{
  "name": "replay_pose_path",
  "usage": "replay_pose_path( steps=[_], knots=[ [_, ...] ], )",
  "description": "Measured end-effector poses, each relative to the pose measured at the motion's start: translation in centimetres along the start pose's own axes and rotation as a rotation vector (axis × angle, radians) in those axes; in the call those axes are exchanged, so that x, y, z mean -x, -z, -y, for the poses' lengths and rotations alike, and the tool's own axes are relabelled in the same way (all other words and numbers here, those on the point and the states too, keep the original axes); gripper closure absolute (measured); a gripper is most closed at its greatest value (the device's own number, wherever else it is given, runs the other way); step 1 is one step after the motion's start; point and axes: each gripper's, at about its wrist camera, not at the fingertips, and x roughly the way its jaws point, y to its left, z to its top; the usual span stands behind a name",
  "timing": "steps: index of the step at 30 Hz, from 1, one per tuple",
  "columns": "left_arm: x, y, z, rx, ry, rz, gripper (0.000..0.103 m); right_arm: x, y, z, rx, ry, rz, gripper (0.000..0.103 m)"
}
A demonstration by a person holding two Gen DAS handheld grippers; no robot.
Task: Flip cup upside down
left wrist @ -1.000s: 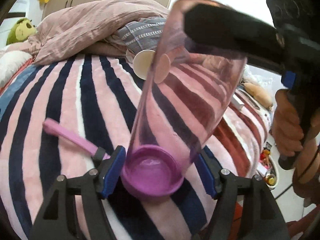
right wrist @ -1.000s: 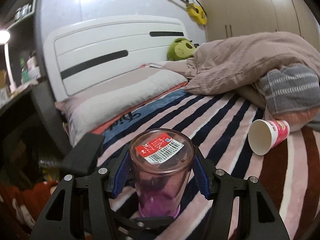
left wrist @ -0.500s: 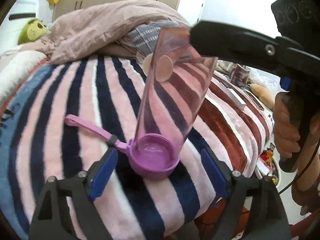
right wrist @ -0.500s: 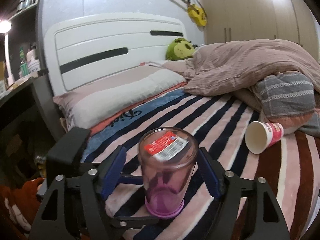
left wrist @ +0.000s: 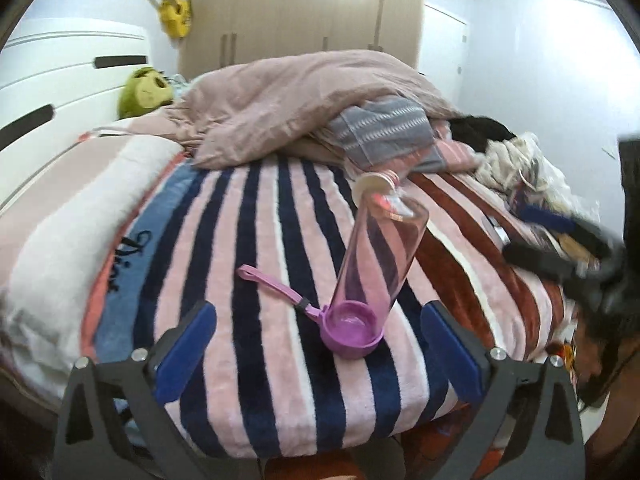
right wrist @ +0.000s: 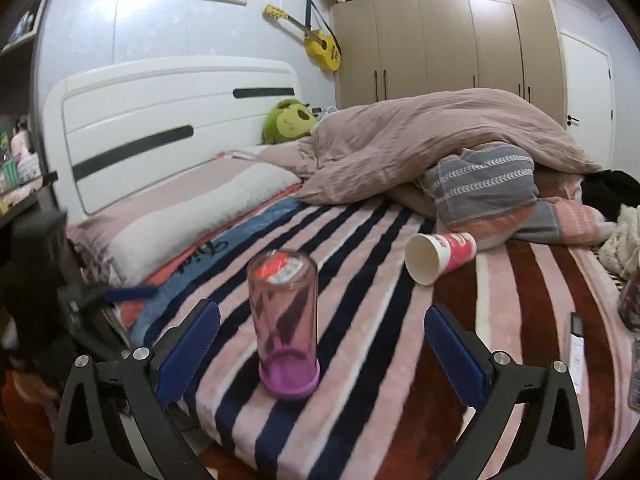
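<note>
Plainly, the left gripper [left wrist: 318, 348] stands wide apart, its blue pads [left wrist: 186, 350] well clear on either side of the cup [left wrist: 376, 268] and holding nothing. So too the right gripper [right wrist: 318, 350]: jaws spread wide, blue pads [right wrist: 456, 354] apart from the cup [right wrist: 286, 320], nothing between them but air. The cup (a tall, clear pink tumbler) stands upside down on the striped blanket [right wrist: 380, 320], its purple lid end [right wrist: 289, 378] pressed to the cloth and its labelled base [right wrist: 280, 268] uppermost. From the left wrist view it leans a little, and a purple strap [left wrist: 276, 286] runs from the lid out across the blanket, away from the cup toward the pillow [left wrist: 72, 224]. Beyond the cup, well apart, a paper cup [right wrist: 438, 256] lies on its side with its mouth toward the cup. Behind that sits a heaped pink duvet [right wrist: 420, 144] over a grey patterned cloth [right wrist: 484, 184]. Farther from the cup, a green plush toy [right wrist: 288, 120] rests against the white headboard [right wrist: 160, 128], and a yellow guitar [right wrist: 320, 46] hangs on the wall beside the wardrobe [right wrist: 460, 40]
</note>
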Motion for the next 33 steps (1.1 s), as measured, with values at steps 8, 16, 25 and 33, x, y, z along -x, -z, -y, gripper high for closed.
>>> replay_pose_path(
  steps=[8, 16, 25, 33],
  knots=[
    [0.8, -0.6, 0.6, 0.045, -0.022, 0.002, 0.001, 1.0, 0.5, -0.1, -0.058, 0.008, -0.019, 0.000],
    [0.1, -0.5, 1.2, 0.043, -0.033, -0.013, 0.001, 1.6, 0.7, 1.7, -0.156, -0.019, -0.007, 0.000],
    [0.0, -0.5, 1.2, 0.047, -0.036, -0.015, 0.001, 1.3, 0.8, 1.3, -0.148, -0.032, -0.015, 0.000],
    [0.0, -0.4, 1.0, 0.048, -0.036, -0.014, 0.001, 1.3, 0.9, 1.2, -0.150, -0.039, -0.016, 0.000]
  ],
)
